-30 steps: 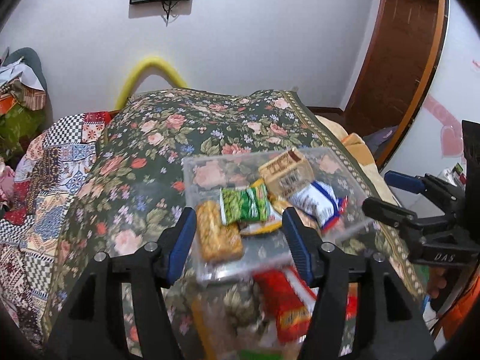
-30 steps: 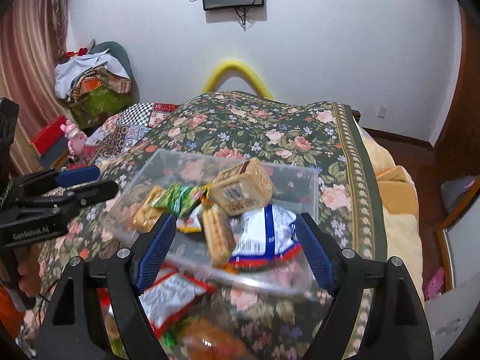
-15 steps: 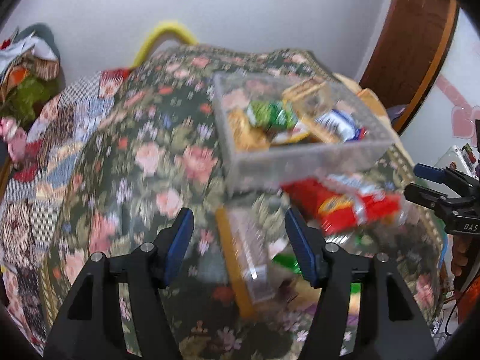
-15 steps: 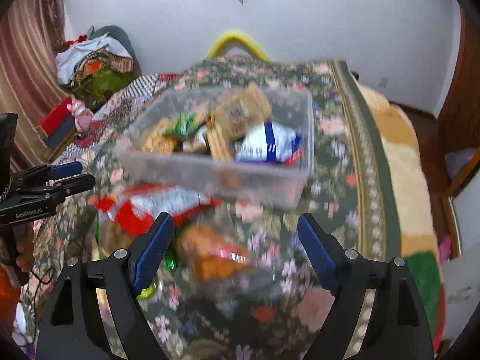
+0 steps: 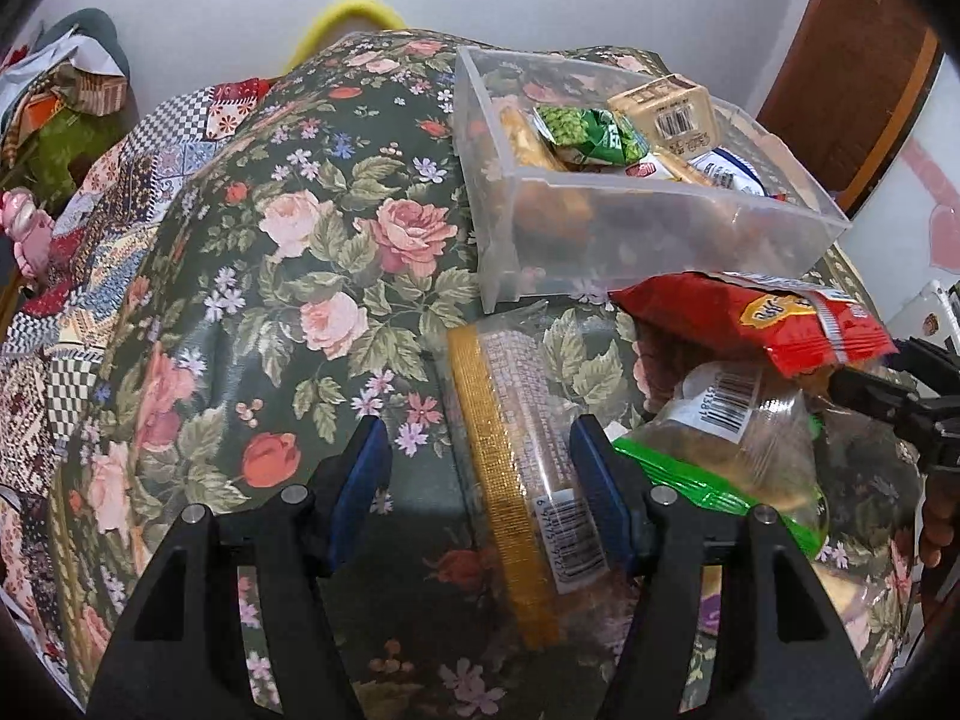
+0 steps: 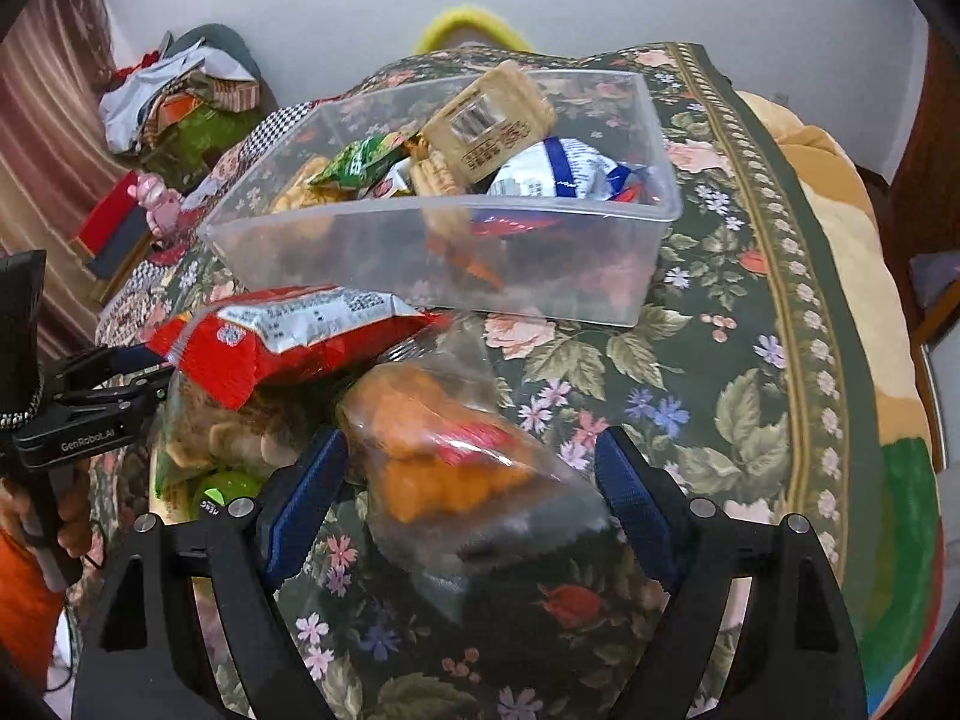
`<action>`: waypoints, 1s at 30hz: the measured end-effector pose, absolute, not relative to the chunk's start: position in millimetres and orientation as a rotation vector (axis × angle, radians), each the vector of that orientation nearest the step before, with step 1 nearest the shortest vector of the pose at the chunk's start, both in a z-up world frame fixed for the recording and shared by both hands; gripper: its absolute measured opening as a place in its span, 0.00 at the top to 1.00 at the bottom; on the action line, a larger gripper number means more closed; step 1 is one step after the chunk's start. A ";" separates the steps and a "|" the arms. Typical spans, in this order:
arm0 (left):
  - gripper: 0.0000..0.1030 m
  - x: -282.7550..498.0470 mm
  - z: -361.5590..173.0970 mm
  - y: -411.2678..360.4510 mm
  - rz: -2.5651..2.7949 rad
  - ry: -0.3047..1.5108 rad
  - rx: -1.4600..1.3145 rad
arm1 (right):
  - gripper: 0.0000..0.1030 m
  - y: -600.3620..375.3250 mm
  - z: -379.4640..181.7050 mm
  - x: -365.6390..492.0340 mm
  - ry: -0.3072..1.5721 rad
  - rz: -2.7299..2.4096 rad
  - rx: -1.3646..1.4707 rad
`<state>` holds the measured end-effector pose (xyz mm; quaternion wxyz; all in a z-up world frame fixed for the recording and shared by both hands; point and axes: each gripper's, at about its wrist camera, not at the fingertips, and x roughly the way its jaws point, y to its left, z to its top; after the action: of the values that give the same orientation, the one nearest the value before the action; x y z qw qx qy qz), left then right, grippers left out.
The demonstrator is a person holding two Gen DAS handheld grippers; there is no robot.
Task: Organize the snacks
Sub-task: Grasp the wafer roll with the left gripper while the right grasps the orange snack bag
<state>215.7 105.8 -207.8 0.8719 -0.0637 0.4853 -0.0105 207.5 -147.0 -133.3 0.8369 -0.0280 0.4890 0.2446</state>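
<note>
A clear plastic bin [image 5: 660, 228] [image 6: 456, 264] with several snack packs stands on the floral bedspread. In front of it lie loose snacks: a red bag [image 5: 762, 312] [image 6: 288, 336], a clear pack with a gold strip [image 5: 516, 468], a clear green-edged bag with a barcode [image 5: 732, 456], and a clear pack of orange snacks [image 6: 456, 468]. My left gripper [image 5: 480, 480] is open, its fingers on either side of the gold-strip pack. My right gripper [image 6: 462, 492] is open, straddling the orange pack. Each gripper shows at the edge of the other's view.
The floral bedspread [image 5: 300, 276] covers the bed, with a patchwork quilt [image 5: 72, 276] on its left. A yellow arch [image 6: 474, 24] stands at the far wall. A pile of clothes [image 6: 180, 96] is at the left, a wooden door [image 5: 858, 60] at the right.
Both grippers have dropped lower and pulled back from the bin toward the loose snacks in front of it. The bin has moved up in both views. Both stay open.
</note>
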 end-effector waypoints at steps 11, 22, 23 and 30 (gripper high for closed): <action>0.55 209.4 -221.8 101.5 -0.048 1.008 -0.141 | 0.35 -144.2 -139.4 208.2 1.033 0.535 -0.048; 0.65 191.9 -215.7 94.5 -0.044 1.002 -0.118 | 0.53 -152.9 -129.4 197.2 0.988 0.517 -0.051; 0.65 190.4 -215.1 95.1 -0.043 1.002 -0.122 | 0.53 -155.6 -127.7 195.5 0.985 0.514 -0.048; 0.65 175.1 -198.6 97.2 -0.037 0.972 -0.138 | 0.53 -170.2 -113.4 189.9 0.952 0.482 -0.038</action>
<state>175.1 97.2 -198.6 0.8817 -0.0662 0.4668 -0.0179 189.9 -170.2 -113.4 0.8608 -0.0180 0.4537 0.2299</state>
